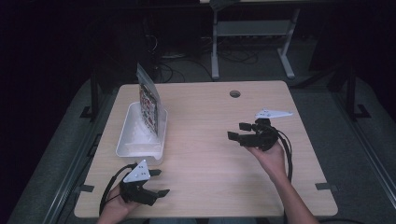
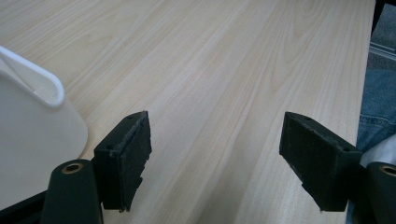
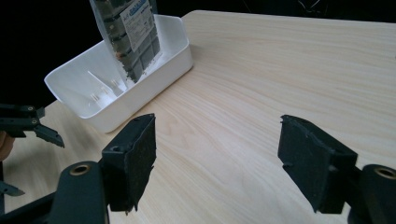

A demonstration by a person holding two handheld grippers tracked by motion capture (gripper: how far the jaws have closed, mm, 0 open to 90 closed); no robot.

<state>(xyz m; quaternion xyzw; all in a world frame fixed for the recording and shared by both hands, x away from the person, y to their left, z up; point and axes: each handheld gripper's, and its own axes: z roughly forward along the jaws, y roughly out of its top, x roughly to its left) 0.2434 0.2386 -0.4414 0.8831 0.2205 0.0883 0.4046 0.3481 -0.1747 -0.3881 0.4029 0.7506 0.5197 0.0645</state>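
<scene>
**Both grippers spread and empty beside the white bin**

Left gripper [image 1: 156, 183] hovers at the near edge of the wooden table [image 1: 210, 116], just on the person's side of the white bin [image 1: 135, 148]. Its jaws are spread wide with nothing between them, and in the left gripper view the bin's rounded corner [image 2: 42, 88] sits just beside the left jaw, with bare wood grain running away ahead.

Right gripper [image 1: 239, 131] is held farther up the table, well apart from the bin and off to its right, jaws pointing toward it. They too stand wide apart and grip nothing. In the right gripper view the left gripper [image 3: 28, 122] shows at the edge of the picture, near the bin's closest corner.

Beyond both grippers, the white bin rests on the table's left side, its long axis running away from the person. A printed packet [image 1: 149, 101] stands upright in the bin's far half, leaning against the right-hand wall and rising well above the rim; its label [image 3: 136, 18] faces the right gripper.

Past the bin, a round cable hole [image 1: 235, 94] sits near the table's far edge.
</scene>
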